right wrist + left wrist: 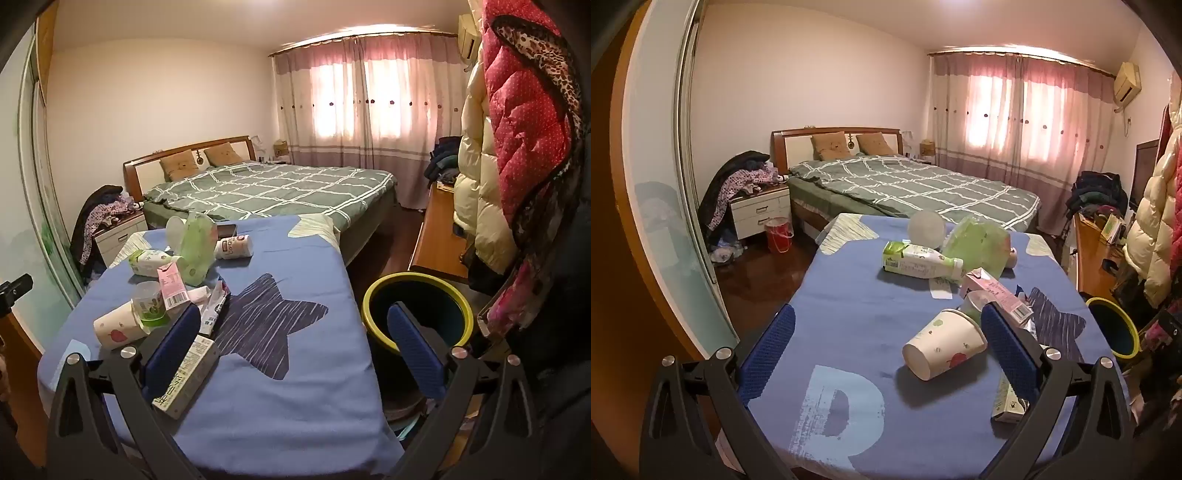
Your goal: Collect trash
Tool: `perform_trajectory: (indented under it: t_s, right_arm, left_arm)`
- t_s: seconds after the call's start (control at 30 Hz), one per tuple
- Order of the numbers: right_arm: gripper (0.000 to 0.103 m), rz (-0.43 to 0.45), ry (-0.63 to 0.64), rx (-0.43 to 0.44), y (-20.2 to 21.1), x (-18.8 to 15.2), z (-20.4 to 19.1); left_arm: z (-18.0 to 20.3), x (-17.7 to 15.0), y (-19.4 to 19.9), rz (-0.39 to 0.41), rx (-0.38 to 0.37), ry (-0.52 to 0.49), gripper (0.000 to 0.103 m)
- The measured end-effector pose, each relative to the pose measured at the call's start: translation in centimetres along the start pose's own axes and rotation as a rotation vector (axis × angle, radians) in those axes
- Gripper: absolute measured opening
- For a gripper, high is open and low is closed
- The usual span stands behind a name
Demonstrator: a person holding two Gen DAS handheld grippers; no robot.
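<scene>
- The blue cloth-covered table (849,332) lies bare from 6 to 9 o'clock of the tipped white paper cup (943,349).
- Cartons and a green plastic bag (979,245) crowd its 12 to 3 o'clock.
- The yellow-rimmed round bin (417,314) gapes unobstructed beside the table's right edge.

A large pale letter "P" (834,413) is printed on the blue cloth (849,317) covering the tabletop. The pink carton (170,286) carries a barcode, but its print, like that on the other packages, is too small to read.
</scene>
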State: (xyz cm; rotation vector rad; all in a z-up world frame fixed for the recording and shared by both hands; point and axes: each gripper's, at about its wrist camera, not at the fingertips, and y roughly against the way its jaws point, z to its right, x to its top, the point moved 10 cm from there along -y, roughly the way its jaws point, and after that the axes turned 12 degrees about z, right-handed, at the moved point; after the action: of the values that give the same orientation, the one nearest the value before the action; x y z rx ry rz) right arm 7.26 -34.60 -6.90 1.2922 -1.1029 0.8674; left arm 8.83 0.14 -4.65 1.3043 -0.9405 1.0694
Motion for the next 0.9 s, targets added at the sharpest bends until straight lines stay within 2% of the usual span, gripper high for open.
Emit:
perform_trajectory:
  t_s: [0.07,0.17,0.9]
  right_arm:
    - [0.097,0.004,0.005,-0.004,0.0,0.0,0.1]
    - [0.097,0.006,0.008,-0.009,-0.1,-0.1,0.1]
    - [0.097,0.003,-0.01,0.003,-1.0,-0.8,-0.3]
  left_arm:
    - [-0.2,-0.1,0.1,-0.002,0.004,-0.004,0.099]
    - [1.0,-0.7,-0.3,-0.048,-0.021,-0.027,0.099]
    - [2.0,-0.9,-0.4,-0.045,-0.045,-0.044,0.099]
